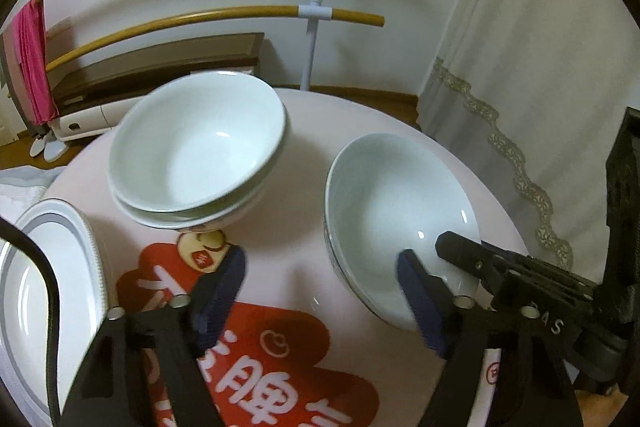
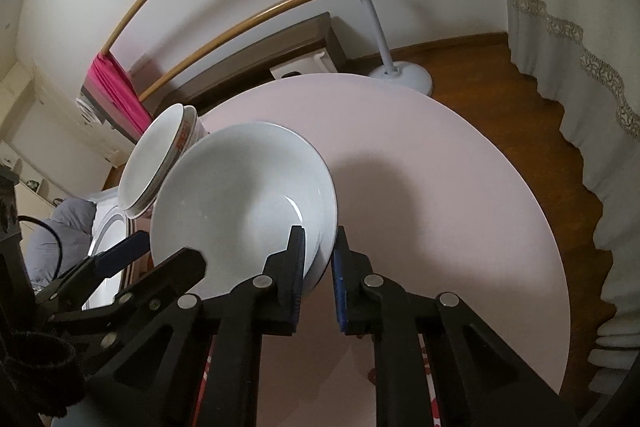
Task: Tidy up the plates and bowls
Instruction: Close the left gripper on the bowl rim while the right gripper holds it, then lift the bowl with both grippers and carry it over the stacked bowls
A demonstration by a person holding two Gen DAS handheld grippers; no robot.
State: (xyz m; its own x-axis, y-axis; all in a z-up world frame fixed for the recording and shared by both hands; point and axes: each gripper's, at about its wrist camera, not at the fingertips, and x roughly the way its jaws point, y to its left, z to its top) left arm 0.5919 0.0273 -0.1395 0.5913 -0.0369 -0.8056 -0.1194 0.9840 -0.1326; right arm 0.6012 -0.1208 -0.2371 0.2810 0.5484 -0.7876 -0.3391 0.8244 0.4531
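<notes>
1. Far left, there's a stack of white plates on the round pink surface. Only part of the stack shows; the rest is cut off by the frame edge and a black cable crosses it, so I can't count them. Glazed ceramic I'd guess: stiff, slick, heavy as a pile, and chippy. I'd lift by the rim, one at a time.

2. Next over, two nested bowls sit near the back of the surface, the top one a bit off-centre in the lower one. From the right wrist view there's an orange band on the outside, too small to read. The nesting looks loose, so a knock could make them slide or clatter.

3. The left tongs hang open over the red printed patch, nothing between the blue pads. They sit between the nested pair and the single bowl, touching neither as far as I can see.

4. Then the single bowl, sitting tilted at the right side. The right tongs are clamped on its near rim, one pad inside the wall and one outside. Thin smooth rim, small contact patch: it'll probably want to pivot or slip if swung fast, so slow and level seems wise.

5. Hard to tell: whether that bowl's foot is touching the surface or already off it. The tongs block the underside in both views.
</notes>
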